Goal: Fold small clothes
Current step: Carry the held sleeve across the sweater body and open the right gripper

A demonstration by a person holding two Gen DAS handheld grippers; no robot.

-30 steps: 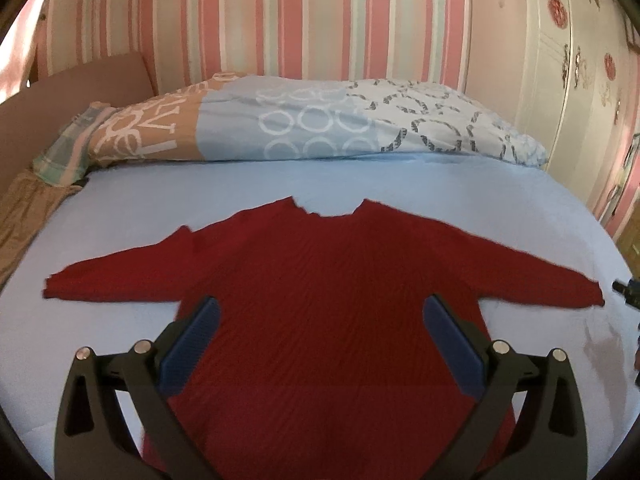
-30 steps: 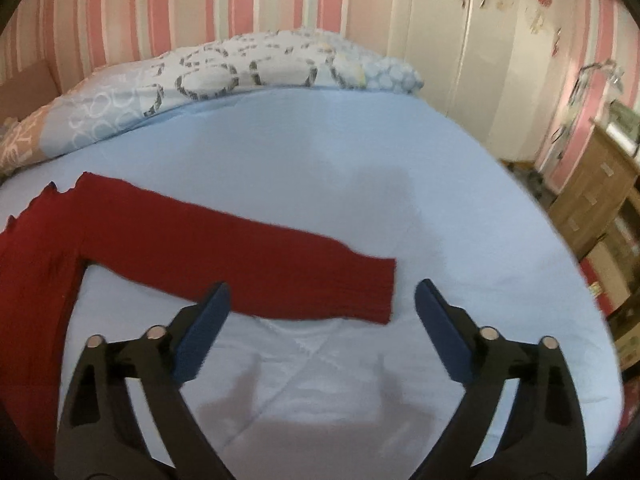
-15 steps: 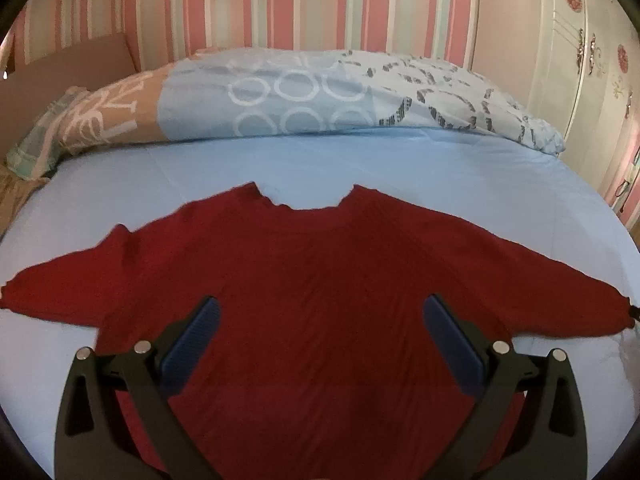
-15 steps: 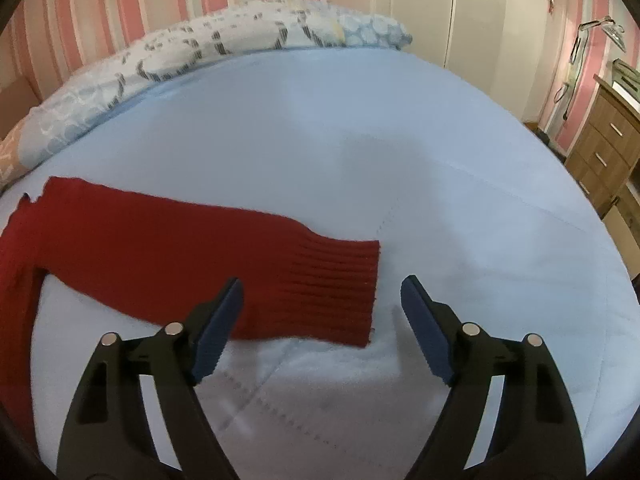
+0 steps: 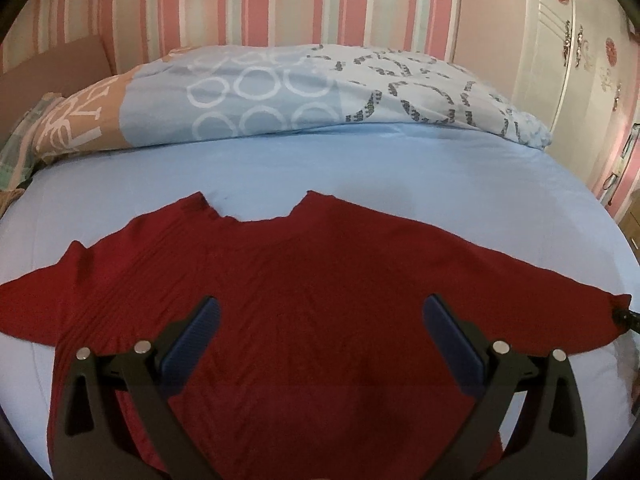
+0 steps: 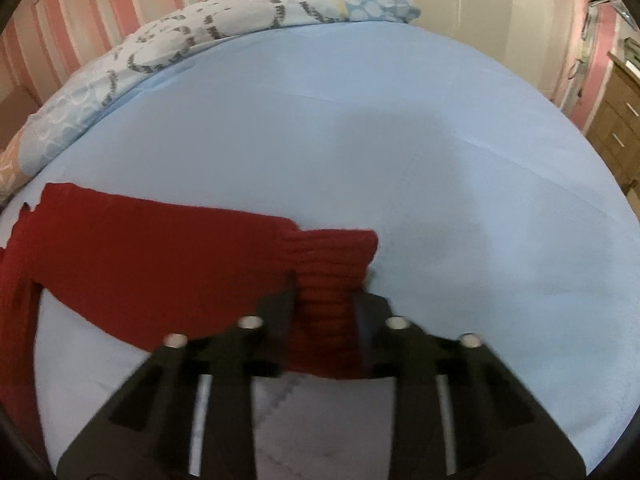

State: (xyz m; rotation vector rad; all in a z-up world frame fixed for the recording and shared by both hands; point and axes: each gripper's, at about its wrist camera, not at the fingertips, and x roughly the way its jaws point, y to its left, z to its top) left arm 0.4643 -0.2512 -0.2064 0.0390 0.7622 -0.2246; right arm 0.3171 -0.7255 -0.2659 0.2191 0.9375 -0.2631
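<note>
A red knit sweater [image 5: 320,280] lies flat on the light blue bed sheet [image 5: 360,168], neckline away from me, sleeves spread to both sides. My left gripper [image 5: 320,324] is open and empty, hovering over the sweater's body. In the right wrist view my right gripper [image 6: 324,300] is shut on the ribbed cuff [image 6: 328,264] of the sweater's right sleeve [image 6: 152,256]. The right gripper's tip shows at the sleeve end in the left wrist view [image 5: 628,316].
A patterned duvet [image 5: 300,96] lies bunched along the far side of the bed against the striped wall. A white wardrobe [image 5: 580,40] stands at the right. A wooden dresser [image 6: 616,128] is beyond the bed's right edge.
My right gripper moved forward onto the sleeve cuff and closed on it. My left gripper moved closer over the sweater's body and stayed open.
</note>
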